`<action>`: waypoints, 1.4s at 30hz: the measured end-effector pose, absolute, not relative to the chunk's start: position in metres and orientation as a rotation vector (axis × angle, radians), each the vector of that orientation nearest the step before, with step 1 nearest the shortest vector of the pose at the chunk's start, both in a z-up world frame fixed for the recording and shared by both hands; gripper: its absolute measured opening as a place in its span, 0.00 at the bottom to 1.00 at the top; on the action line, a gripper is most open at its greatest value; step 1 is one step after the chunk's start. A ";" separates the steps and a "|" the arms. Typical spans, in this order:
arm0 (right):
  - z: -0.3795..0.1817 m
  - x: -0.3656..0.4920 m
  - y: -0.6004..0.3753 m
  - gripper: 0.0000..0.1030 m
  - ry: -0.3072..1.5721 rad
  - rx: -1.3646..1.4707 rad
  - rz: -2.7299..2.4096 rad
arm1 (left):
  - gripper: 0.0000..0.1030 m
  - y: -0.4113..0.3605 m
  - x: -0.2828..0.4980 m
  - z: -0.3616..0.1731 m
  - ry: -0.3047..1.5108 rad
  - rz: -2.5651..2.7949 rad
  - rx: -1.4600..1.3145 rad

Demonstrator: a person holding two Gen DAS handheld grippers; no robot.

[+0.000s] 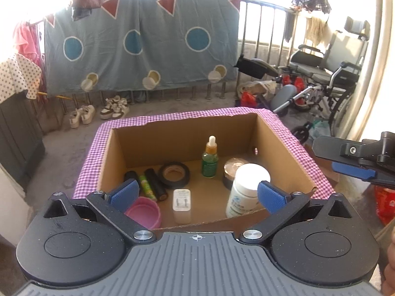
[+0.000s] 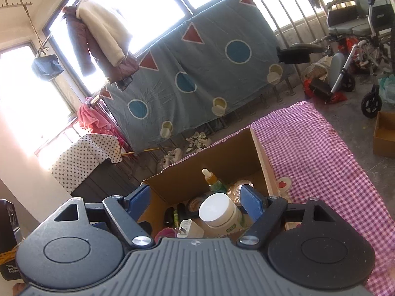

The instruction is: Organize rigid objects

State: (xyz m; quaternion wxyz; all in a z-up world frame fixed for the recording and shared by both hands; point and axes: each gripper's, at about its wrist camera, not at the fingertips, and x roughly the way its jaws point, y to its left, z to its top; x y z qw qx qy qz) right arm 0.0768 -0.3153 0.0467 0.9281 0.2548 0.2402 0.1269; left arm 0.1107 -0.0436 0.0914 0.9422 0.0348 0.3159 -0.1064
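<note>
An open cardboard box (image 1: pixel 172 138) stands on a table with a pink checked cloth (image 2: pixel 321 157). Inside stand a white pill bottle (image 1: pixel 243 192), a green dropper bottle (image 1: pixel 209 160) and a white charger plug (image 1: pixel 182 206). A black tape roll (image 1: pixel 174 174), black and green tubes (image 1: pixel 150 185), a pink bowl (image 1: pixel 145 212) and a round metal lid (image 1: pixel 232 166) lie there too. My left gripper (image 1: pixel 196 194) hangs open above the box's near edge, nothing between its blue pads. My right gripper (image 2: pixel 197 201) is open over the same box (image 2: pixel 217 157); the pill bottle (image 2: pixel 219 213) shows below, untouched.
The right gripper's finger (image 1: pixel 355 157) juts in at the right of the left wrist view. A wheelchair (image 1: pixel 328 74) and bags stand at the back right, shoes (image 1: pixel 98 112) by a railing hung with a blue sheet (image 1: pixel 140 42). A small cardboard box (image 2: pixel 385 133) sits on the floor.
</note>
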 end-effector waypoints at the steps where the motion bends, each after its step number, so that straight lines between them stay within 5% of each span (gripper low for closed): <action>1: 0.047 0.075 -0.313 0.87 0.493 0.508 0.251 | 1.00 -0.043 0.109 0.092 0.639 -0.196 0.085; 8: 0.058 0.065 -0.292 1.00 0.485 0.364 0.212 | 1.00 -0.034 0.105 0.090 0.642 -0.155 0.113; 42: 0.030 0.100 -0.235 1.00 0.667 0.058 0.080 | 1.00 -0.003 0.116 0.067 0.755 -0.039 0.052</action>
